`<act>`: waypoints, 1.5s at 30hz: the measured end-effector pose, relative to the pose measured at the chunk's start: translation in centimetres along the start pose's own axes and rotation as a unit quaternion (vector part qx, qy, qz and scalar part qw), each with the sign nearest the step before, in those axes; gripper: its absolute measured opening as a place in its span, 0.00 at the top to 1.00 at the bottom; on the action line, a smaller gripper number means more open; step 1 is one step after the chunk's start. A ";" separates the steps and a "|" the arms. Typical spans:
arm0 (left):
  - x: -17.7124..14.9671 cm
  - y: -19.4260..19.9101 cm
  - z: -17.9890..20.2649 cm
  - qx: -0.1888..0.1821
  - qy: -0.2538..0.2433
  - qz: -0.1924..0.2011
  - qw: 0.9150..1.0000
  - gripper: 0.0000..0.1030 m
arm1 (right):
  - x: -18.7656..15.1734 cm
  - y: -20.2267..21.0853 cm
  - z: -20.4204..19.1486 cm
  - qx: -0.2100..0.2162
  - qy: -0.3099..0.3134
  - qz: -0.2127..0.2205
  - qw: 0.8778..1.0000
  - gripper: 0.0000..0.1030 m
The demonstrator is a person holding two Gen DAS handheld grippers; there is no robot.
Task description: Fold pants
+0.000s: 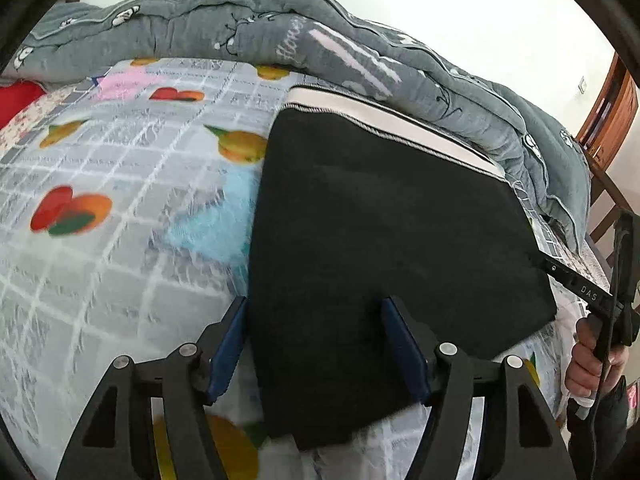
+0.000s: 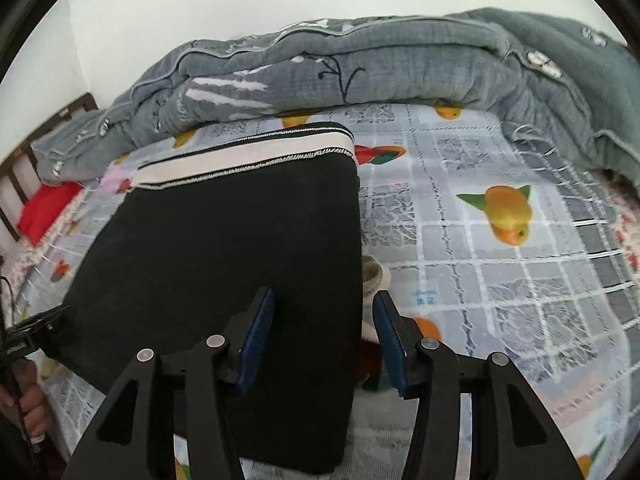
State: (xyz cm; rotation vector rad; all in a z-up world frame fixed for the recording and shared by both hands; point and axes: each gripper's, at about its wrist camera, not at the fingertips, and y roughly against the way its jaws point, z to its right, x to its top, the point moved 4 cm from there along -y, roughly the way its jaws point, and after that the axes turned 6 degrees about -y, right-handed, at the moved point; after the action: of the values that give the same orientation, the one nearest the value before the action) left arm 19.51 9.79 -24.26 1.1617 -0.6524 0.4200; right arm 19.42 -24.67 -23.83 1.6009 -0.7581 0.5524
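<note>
1. The pants (image 1: 384, 248) lie folded into a flat dark slab on the bed sheet (image 1: 120, 240), with the pale waistband (image 1: 384, 120) at the far end, next to the grey quilt (image 1: 280, 36).
2. The left gripper (image 1: 314, 344) stands over the slab's near left edge. Its jaws are apart: the left pad sits just off the cloth over the sheet, the right pad over the dark fabric, and neither visibly pinches it.
3. The right gripper (image 2: 324, 336) straddles the near right edge of the pants (image 2: 224, 264). Its jaws are apart too, the left pad above the cloth and the right pad above the sheet (image 2: 500, 280); whether the pads touch the fabric I cannot tell.
4. The pants look matte, thick and smooth, with straight edges and a rounded near corner; the waistband (image 2: 248, 156) carries a stitched border.
5. The sheet is thin, printed with a grey grid and orange fruit. The quilt (image 2: 360, 64) is crinkled, puffy and heaped along the far side.
</note>
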 end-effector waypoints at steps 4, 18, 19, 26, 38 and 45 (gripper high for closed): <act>-1.8 1.3 1.4 0.038 -0.026 0.004 0.999 0.35 | -1.9 1.9 -0.1 0.009 0.003 0.002 1.000 0.53; -2.9 11.5 8.3 0.093 -0.053 0.039 0.993 0.37 | -5.4 12.8 -0.2 -0.001 0.026 0.018 1.000 0.52; -2.9 12.6 9.0 0.094 -0.060 0.050 0.992 0.37 | -5.4 14.0 -0.3 -0.006 0.025 0.021 0.999 0.52; -3.1 16.4 11.9 0.128 -0.080 0.077 0.985 0.27 | -5.9 18.8 0.0 -0.041 0.018 0.046 0.998 0.23; -4.1 19.7 15.0 0.139 -0.089 0.094 0.982 0.19 | -6.3 23.7 0.5 -0.049 0.018 0.086 0.995 0.08; -4.1 19.9 15.5 0.145 -0.092 0.096 0.981 0.19 | -6.6 24.2 1.0 -0.054 0.015 0.087 0.995 0.08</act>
State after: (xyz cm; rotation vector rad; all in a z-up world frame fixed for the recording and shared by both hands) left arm 0.23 2.47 -9.18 1.4316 -0.8888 0.5900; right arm -2.87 -26.16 -12.47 1.4330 -0.8959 0.6477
